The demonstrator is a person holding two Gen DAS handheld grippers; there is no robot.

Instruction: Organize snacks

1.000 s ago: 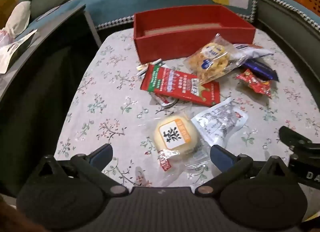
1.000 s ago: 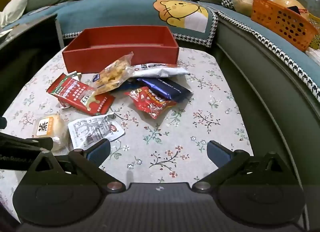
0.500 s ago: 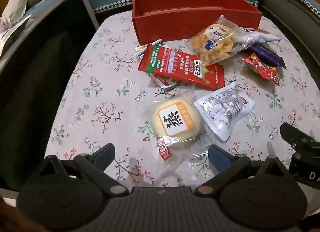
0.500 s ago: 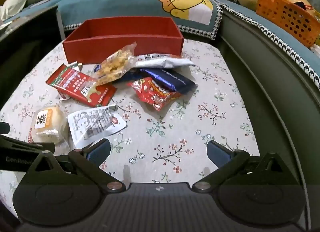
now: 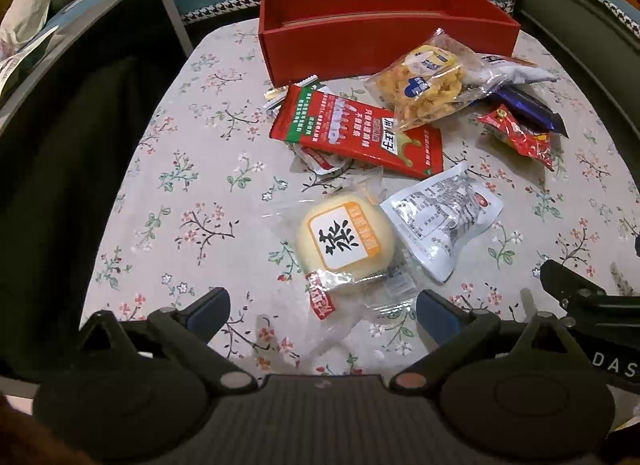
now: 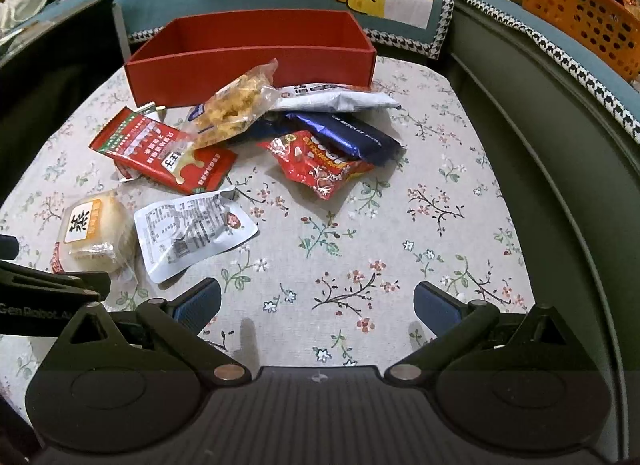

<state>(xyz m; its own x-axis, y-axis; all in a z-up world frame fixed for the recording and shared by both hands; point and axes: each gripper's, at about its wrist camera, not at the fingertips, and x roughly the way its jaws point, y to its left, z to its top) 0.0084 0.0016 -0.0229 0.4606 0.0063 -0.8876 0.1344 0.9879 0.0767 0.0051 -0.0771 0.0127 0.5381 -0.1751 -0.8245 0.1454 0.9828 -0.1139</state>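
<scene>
The left gripper (image 5: 322,307) is held with its fingers spread wide and nothing between the pads; the trailing clear wrapper edge of the round bun packet (image 5: 346,241) lies in the gap between the two blue fingertips, while the bun itself sits just ahead of them, apart from both pads. Just to the right of the bun, ahead of the right fingertip, the white foil pouch (image 5: 442,217) is seen touching the bun's wrapper. Farther ahead of the fingers a long red packet (image 5: 356,131) lies flat, with a clear bag of yellow twists (image 5: 428,85) resting partly over its far end. To the right of these, a small red packet (image 5: 518,135) and a dark blue bar (image 5: 528,107) are found, overlapping each other. Beyond the whole pile, farthest from the fingertips, the red box (image 5: 384,37) stands open on the floral tablecloth (image 5: 188,201), and its visible interior is seen to hold nothing. The right gripper (image 6: 318,303) is likewise released, fingers wide apart over bare cloth, nothing grasped. Ahead and to the left of its left fingertip the white foil pouch (image 6: 192,227) and the bun packet (image 6: 94,229) are seen, and the other gripper's dark body enters at the left edge. An orange basket (image 6: 580,21) rests on the sofa far off to the right.
</scene>
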